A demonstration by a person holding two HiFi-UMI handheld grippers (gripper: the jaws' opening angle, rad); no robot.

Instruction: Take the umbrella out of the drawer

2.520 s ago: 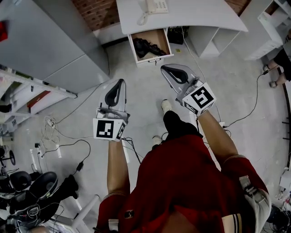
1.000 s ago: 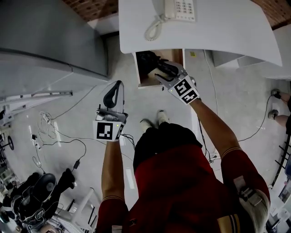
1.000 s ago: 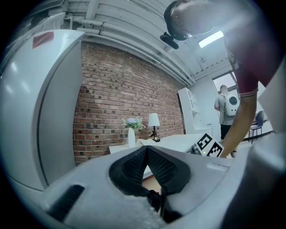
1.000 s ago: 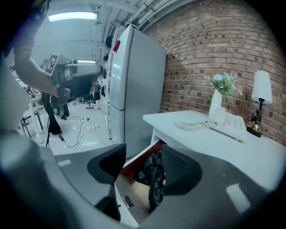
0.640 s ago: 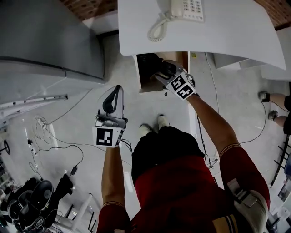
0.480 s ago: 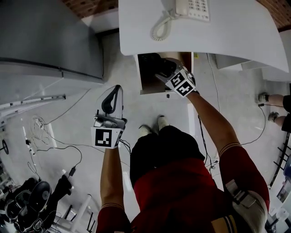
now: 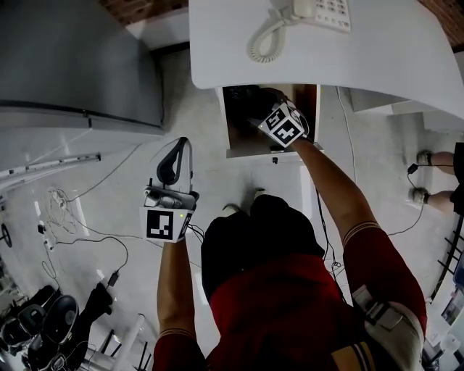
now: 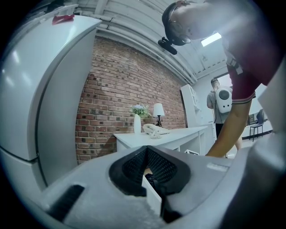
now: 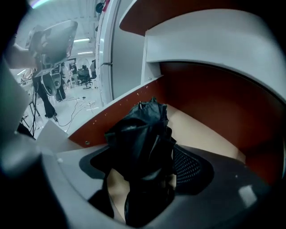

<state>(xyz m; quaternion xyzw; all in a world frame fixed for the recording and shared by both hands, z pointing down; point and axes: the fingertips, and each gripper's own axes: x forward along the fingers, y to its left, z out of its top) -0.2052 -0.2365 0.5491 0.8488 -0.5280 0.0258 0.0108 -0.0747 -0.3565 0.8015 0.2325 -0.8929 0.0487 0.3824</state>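
Observation:
A black folded umbrella [image 9: 138, 143] lies in the open wooden drawer [image 7: 264, 151] under the white desk [image 7: 377, 51]; in the head view the umbrella [image 7: 243, 98] shows as a dark mass at the drawer's back. My right gripper [image 9: 140, 167] reaches down into the drawer with its jaws opening. They stand wide on either side of the umbrella, the pads not pressing it. In the head view the right gripper [image 7: 261, 109] is partly hidden inside the drawer. My left gripper [image 7: 180, 145] hangs over the floor left of the drawer, tips together, holding nothing.
A corded phone [image 7: 319, 7] sits on the desk. A large grey cabinet [image 7: 72, 65] stands at the left. Cables [image 7: 80, 217] trail over the floor at lower left. My feet [image 7: 239, 206] stand just before the drawer front. Another person's feet [image 7: 423, 156] show at the right edge.
The right gripper has gone deeper into the drawer and its jaws have spread around the umbrella. The left gripper has sunk a little, still left of the drawer.

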